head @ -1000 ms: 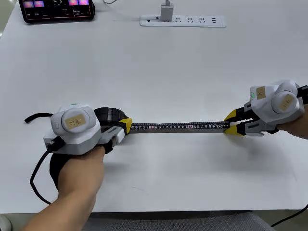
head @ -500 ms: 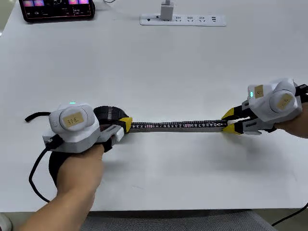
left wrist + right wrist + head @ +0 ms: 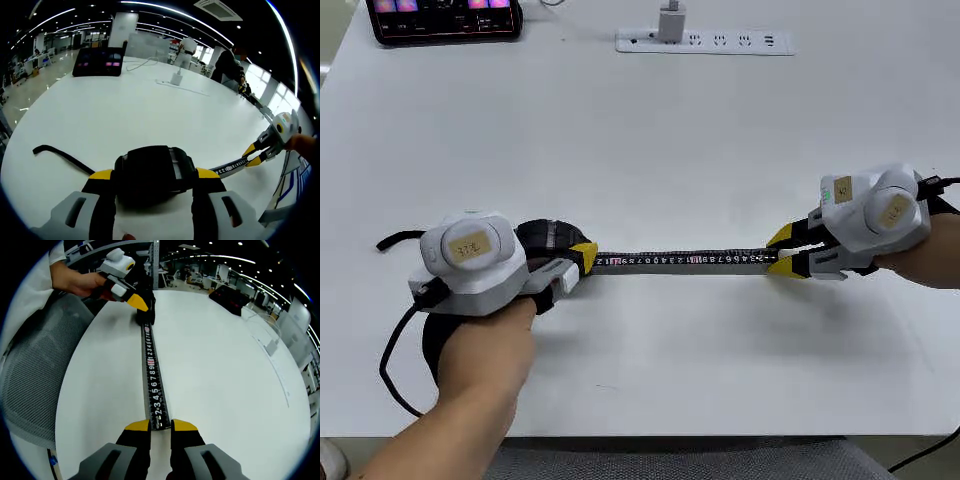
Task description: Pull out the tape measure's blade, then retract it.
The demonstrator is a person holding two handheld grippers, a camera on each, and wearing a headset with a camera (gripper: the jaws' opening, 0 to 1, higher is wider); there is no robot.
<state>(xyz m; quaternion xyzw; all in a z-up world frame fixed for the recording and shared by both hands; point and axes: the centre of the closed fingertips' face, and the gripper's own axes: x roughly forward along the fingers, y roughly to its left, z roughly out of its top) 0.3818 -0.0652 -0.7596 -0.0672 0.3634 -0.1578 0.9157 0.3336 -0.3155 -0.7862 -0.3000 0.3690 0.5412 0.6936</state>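
At the left of the head view, the left gripper [image 3: 575, 262] is held low over the white counter [image 3: 670, 130] by a hand [image 3: 485, 350]. Its yellow-tipped jaws are clamped around the black round tape measure case [image 3: 545, 238], which rests on the counter. In the left gripper view the case [image 3: 150, 167] is seen pressed between the two yellow tips of the left gripper [image 3: 155, 175], the jaws being spread only as far as the case's width. A black wrist strap [image 3: 395, 240] is trailed from the case toward the left across the counter.

From the case, the dark numbered blade [image 3: 685, 260] is drawn out in a straight line to the right, lying flat just above or on the counter; which of the two cannot be told. In the right gripper view the blade [image 3: 151, 375] is seen running away from the jaws to the case [image 3: 146, 310], its numerals rising with distance.

At the right, the blade's free end is pinched by the right gripper [image 3: 782, 251], whose yellow tips are left only narrowly apart, with the blade end lodged between them [image 3: 160, 426].
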